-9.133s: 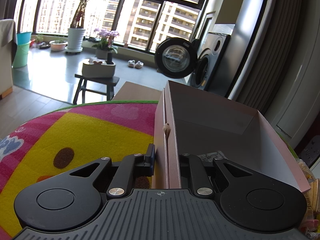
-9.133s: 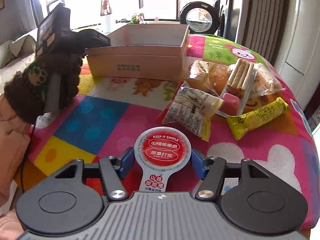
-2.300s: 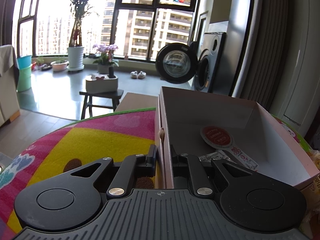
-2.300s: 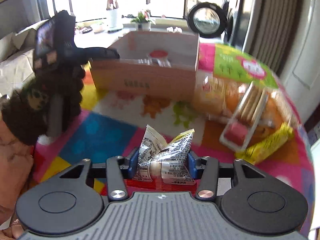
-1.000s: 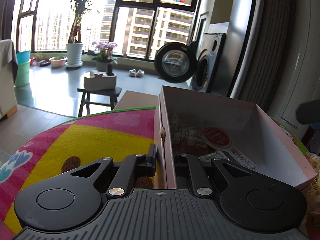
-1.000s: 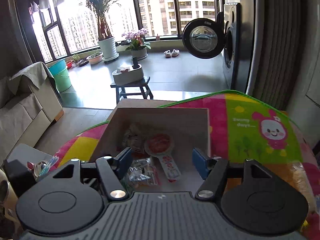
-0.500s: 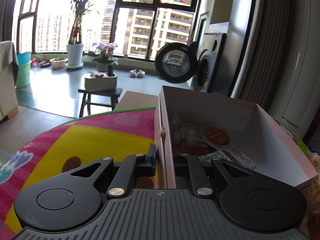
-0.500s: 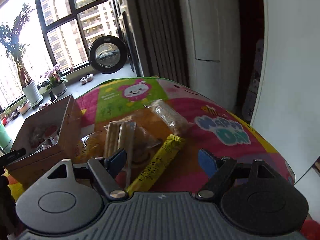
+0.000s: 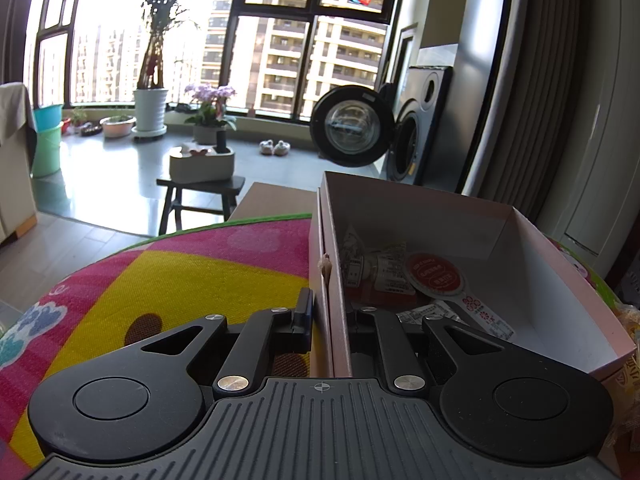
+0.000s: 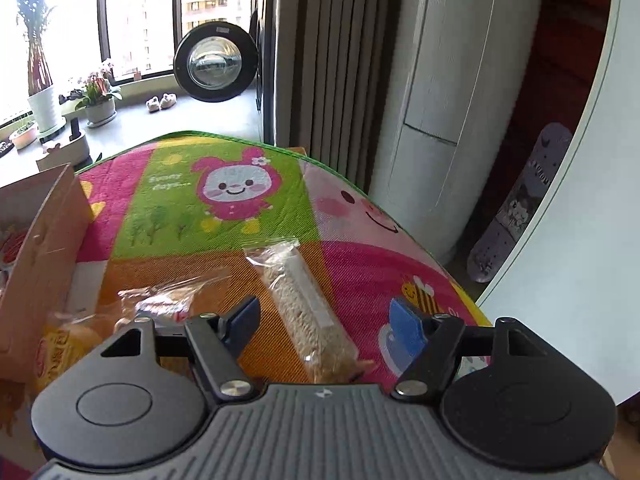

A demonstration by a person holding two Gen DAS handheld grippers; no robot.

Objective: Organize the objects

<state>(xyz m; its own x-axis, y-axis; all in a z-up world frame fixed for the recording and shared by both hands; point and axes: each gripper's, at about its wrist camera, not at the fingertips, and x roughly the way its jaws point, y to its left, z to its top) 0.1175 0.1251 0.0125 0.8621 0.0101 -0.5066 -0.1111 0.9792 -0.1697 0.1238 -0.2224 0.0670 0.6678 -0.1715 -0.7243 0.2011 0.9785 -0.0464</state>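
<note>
My left gripper (image 9: 329, 312) is shut on the near left wall of a pink cardboard box (image 9: 552, 280), one finger outside and one inside. Inside the box lie a round red-labelled snack (image 9: 434, 276) and a crinkled silver packet (image 9: 372, 264). Over the colourful cartoon mat, my right gripper (image 10: 326, 320) stands open. A long clear bag of pale noodle-like snack (image 10: 304, 304) lies lengthwise between its blue-padded fingers (image 10: 406, 326), not pinched. The same box's side (image 10: 44, 248) shows at the left edge of the right wrist view.
A clear wrapper with a red-and-white snack (image 10: 164, 300) and a yellow packet (image 10: 60, 344) lie left of my right gripper beside the box. The mat's far green edge (image 10: 224, 138) ends near a curtain. A skateboard (image 10: 520, 208) leans at the right.
My right gripper has let go of the silver packet into the box, swung right across the mat and now straddles the long clear bag. The left gripper keeps holding the box wall.
</note>
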